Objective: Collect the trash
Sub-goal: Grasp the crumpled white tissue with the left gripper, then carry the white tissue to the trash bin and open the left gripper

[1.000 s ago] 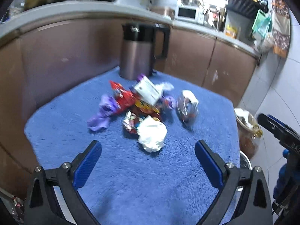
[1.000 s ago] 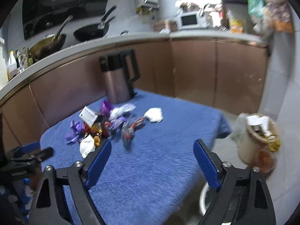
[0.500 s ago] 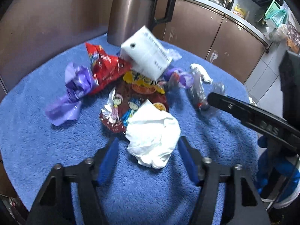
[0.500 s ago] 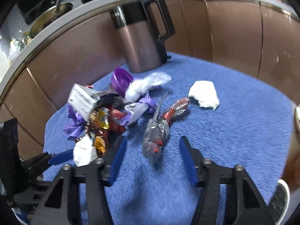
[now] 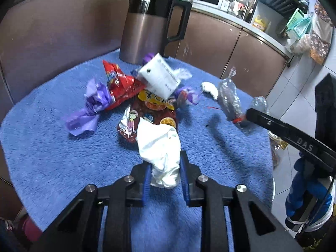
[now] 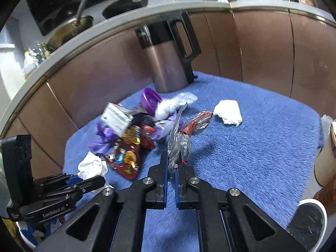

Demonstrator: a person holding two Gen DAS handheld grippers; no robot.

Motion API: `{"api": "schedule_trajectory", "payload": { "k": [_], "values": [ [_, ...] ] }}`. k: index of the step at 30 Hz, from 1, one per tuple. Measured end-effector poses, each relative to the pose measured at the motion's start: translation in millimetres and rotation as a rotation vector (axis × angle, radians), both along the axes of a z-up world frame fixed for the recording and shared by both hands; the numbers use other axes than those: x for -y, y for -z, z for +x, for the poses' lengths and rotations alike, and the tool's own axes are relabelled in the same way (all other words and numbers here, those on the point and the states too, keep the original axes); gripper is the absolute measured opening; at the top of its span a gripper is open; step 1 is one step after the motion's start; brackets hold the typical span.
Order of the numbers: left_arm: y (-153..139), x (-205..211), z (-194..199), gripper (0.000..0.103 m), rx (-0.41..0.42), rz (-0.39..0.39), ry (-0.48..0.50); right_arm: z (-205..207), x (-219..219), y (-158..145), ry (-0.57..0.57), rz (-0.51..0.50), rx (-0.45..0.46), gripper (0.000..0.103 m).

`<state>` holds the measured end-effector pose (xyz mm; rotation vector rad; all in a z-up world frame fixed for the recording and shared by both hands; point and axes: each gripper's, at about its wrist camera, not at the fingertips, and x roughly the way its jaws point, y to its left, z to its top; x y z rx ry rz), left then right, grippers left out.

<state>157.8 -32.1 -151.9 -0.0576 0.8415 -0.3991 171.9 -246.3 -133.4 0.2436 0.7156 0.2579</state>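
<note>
Both of my hands grip trash at once. My left gripper (image 5: 164,177) has its fingers (image 5: 147,180) pinching the near end of a crumpled white tissue (image 5: 160,147), which sits at the near edge of the litter heap on the blue-towelled worktop (image 5: 52,157). My right gripper (image 6: 172,168) has its fingers pressed almost together on a thin clear plastic wrapper (image 6: 178,145); in the left view this wrapper (image 5: 231,105) appears to hang above the towel, casting a shadow. The rest of the heap lies farther in: a red snack bag (image 5: 119,84), a purple wrapper (image 5: 90,105), a white carton (image 5: 160,77), a dark printed packet (image 5: 155,113) and a second tissue (image 6: 227,112) to the right, with a steel kettle (image 5: 147,27) at the far edge. To do this step well, I judge that both pinches must stay firm, since tissue and film slip easily, and that each lift should go straight up so that neighbouring litter is not dragged. What looks like a bin (image 6: 324,153) stands off the worktop's right edge.
</note>
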Motion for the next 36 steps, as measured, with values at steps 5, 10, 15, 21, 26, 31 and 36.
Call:
{"api": "schedule_trajectory", "payload": {
  "k": [5,10,15,21,26,31,36],
  "values": [
    [-33.1,8.8,-22.5,0.023,0.056,0.005,0.05,-45.8,18.7,-23.7,0.053,0.005,0.058,0.005],
    [-53.4,56.5,-34.3,0.023,0.075,0.026,0.187,-99.7,69.5,-26.1,0.202,-0.005,0.053,0.005],
    [-59.5,142.5,-46.0,0.023,0.075,0.066,0.4,-151.9,136.4,-5.9,0.384,-0.039,-0.024,0.005],
    [-37.7,249.8,-59.9,0.023,0.028,0.124,0.616,-186.1,205.0,49.8,0.546,-0.002,-0.16,0.005],
    [-9.0,320.6,-70.9,0.026,-0.015,0.168,0.73,-188.3,239.3,90.7,0.6,0.045,-0.232,0.009],
    [8.9,359.7,-72.7,0.04,-0.042,0.174,0.791,-180.6,255.4,117.8,0.627,0.067,-0.28,0.023],
    [3.7,371.0,-70.4,0.056,-0.028,0.136,0.786,-190.9,264.0,119.7,0.679,0.047,-0.281,0.042]
  ]
}}
